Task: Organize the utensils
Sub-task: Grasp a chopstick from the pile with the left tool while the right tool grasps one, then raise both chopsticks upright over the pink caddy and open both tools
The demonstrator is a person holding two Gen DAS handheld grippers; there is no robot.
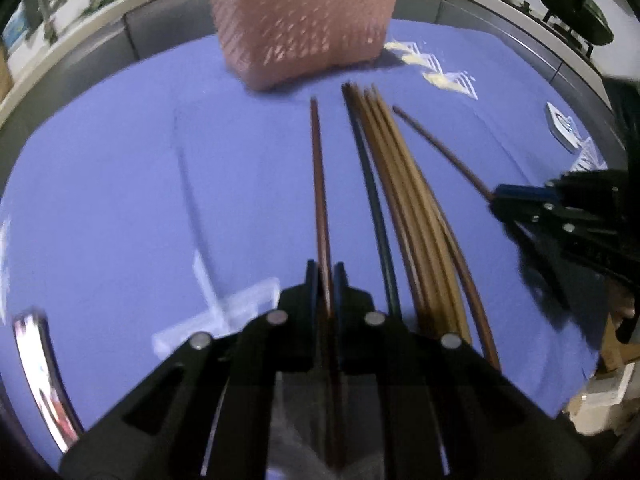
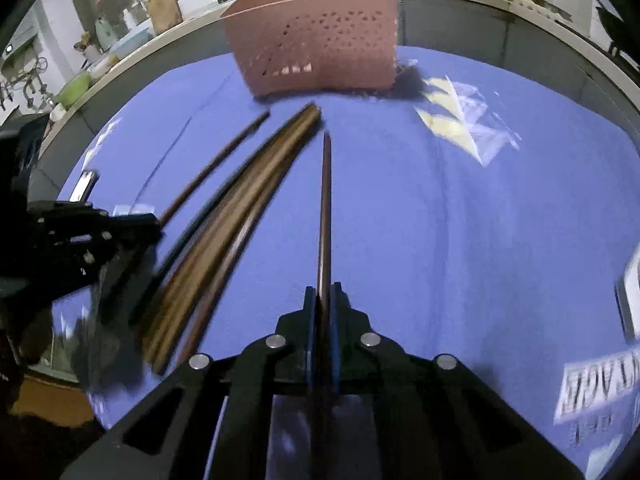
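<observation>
A pink perforated basket (image 1: 304, 20) stands at the far side of the blue cloth; it also shows in the right wrist view (image 2: 320, 40) with one brown stick leaning in it. My left gripper (image 1: 325, 276) is shut on a dark brown chopstick (image 1: 318, 184) that points toward the basket. My right gripper (image 2: 324, 296) is shut on another brown chopstick (image 2: 326, 200). A bundle of tan and dark chopsticks (image 1: 404, 200) lies between the two grippers, also seen in the right wrist view (image 2: 240, 200). The right gripper shows in the left view (image 1: 560, 208), the left gripper in the right view (image 2: 80, 232).
Clear plastic wrappers (image 2: 464, 120) lie on the cloth right of the basket. A shiny metal object (image 1: 40, 376) sits at the cloth's near left edge. Dark pans (image 1: 576, 12) and kitchen clutter (image 2: 80, 80) line the counter behind.
</observation>
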